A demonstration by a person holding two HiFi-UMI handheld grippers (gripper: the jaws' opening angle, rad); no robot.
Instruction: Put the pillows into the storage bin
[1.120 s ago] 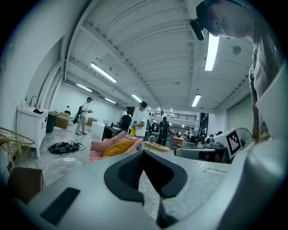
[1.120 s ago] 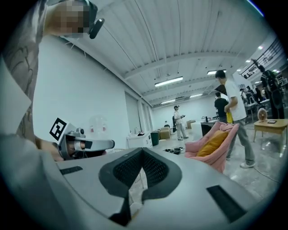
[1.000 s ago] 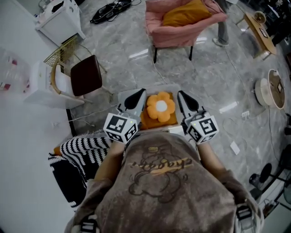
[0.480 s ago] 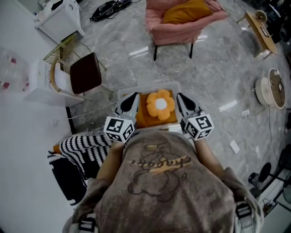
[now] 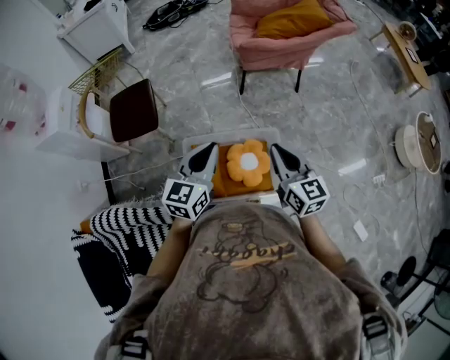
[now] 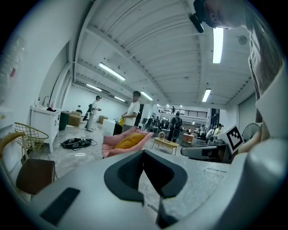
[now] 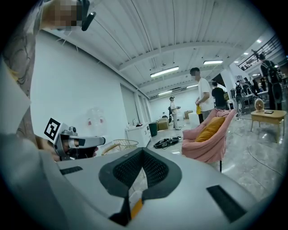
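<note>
A pale storage bin (image 5: 232, 136) stands on the floor right in front of me. It holds an orange pillow (image 5: 222, 184) with an orange flower-shaped pillow (image 5: 248, 162) on top. My left gripper (image 5: 204, 152) hovers over the bin's left side, shut and empty. My right gripper (image 5: 277, 152) hovers over the right side, also shut and empty. In the left gripper view the left gripper (image 6: 144, 153) points across the room, and so does the right gripper (image 7: 143, 152) in its own view. Farther off, a yellow-orange pillow (image 5: 292, 20) lies on a pink armchair (image 5: 281, 49).
A brown-seated chair (image 5: 132, 112) and a white cabinet (image 5: 98, 28) stand to the left. A black-and-white striped cloth (image 5: 126, 228) lies at my left side. Cables (image 5: 172, 13) lie on the far floor. A wooden side table (image 5: 404, 46) and a round fan (image 5: 422, 140) are at the right.
Both grippers stay shut beside the flower pillow; the right one has edged slightly left. A person's legs by the armchair have left the head view.
</note>
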